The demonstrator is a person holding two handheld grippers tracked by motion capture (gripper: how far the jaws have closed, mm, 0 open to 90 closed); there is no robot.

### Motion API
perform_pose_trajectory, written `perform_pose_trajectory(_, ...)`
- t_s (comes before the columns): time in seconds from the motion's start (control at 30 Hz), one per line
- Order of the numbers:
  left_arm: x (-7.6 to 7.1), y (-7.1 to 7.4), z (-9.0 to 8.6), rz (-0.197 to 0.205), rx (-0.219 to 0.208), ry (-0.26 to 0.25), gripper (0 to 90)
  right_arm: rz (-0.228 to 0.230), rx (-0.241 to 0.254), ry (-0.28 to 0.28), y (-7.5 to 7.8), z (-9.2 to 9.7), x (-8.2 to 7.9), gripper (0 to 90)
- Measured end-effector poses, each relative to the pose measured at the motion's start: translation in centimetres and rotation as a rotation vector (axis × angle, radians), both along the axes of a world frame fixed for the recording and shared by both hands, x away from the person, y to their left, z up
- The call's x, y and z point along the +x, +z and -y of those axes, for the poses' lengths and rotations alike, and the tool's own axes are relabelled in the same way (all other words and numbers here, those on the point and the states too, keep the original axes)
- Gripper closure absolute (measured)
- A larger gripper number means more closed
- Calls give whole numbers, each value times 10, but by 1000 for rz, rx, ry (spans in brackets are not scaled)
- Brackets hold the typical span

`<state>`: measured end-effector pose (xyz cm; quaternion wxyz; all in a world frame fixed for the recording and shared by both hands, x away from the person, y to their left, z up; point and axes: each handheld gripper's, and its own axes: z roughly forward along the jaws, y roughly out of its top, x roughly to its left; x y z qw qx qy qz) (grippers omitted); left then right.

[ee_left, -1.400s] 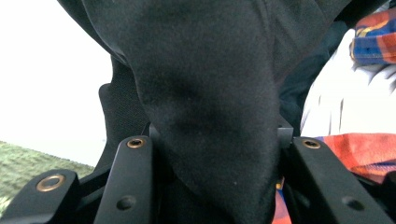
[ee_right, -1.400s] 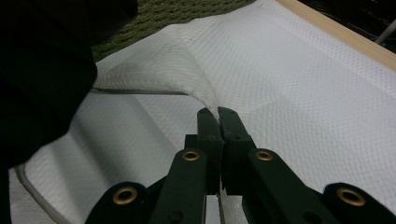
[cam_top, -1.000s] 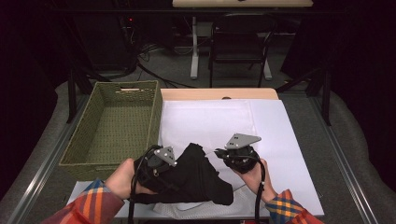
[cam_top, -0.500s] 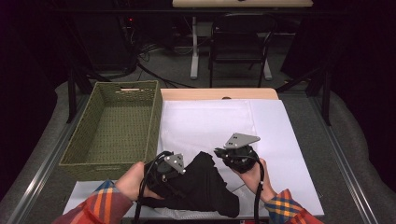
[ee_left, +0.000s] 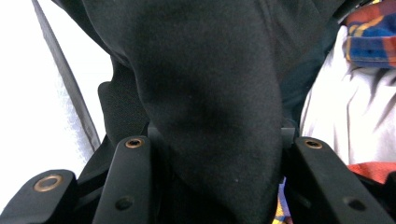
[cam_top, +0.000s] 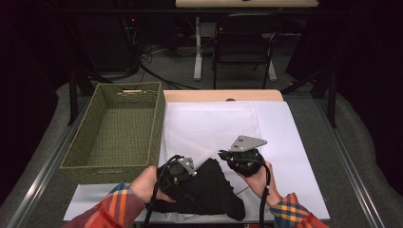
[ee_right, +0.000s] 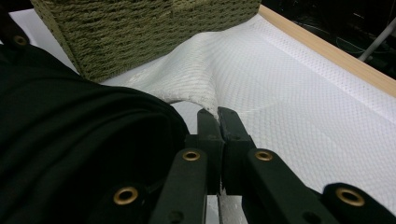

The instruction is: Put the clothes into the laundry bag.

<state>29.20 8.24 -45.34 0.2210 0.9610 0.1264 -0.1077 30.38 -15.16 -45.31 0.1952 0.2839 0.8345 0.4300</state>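
A black cloth (cam_top: 214, 190) lies bunched on the white sheet (cam_top: 223, 123) near the table's front edge. My left gripper (cam_top: 180, 173) sits at the cloth's left side. In the left gripper view a thick fold of the cloth (ee_left: 210, 93) fills the gap between the jaws, and the gripper (ee_left: 222, 140) is shut on it. My right gripper (cam_top: 223, 155) rests at the cloth's upper right corner. Its jaws (ee_right: 217, 114) are pressed together. The cloth (ee_right: 70, 140) lies against its left jaw, and a raised fold of the sheet (ee_right: 196, 79) runs up to its tips. I cannot tell whether either is pinched.
A woven green basket (cam_top: 116, 126) stands left of the sheet, close beside the left hand. A wooden strip (cam_top: 223, 96) runs along the sheet's far edge. The far and right parts of the sheet are bare. Beyond the table stand a chair and cables.
The left hand has moved down and a little right with the cloth, and the cloth has bunched into a narrower peak. The right gripper has stayed put.
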Motion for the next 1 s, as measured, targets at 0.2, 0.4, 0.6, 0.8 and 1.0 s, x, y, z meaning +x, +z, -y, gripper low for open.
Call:
perform_pose_trajectory(0.2, 8, -14, 1, -50, -5, 58, 573, -1, 0, 1, 0, 0, 0, 891)
perform_pose_trajectory(0.4, 15, -25, -4, -83, -39, 143, 571, 0, -1, 6, 1, 1, -2, 891)
perform_pose_trajectory(0.6, 19, -17, -10, -92, -70, 246, 575, 13, 3, 11, 6, 0, -6, 891)
perform_pose_trajectory(0.8, 24, -26, -13, -103, -85, 340, 563, 14, 3, 13, 6, -1, -6, 891)
perform_pose_trajectory(1.0, 23, -49, -12, -100, -106, 435, 541, -1, -11, 13, 1, -1, -4, 891)
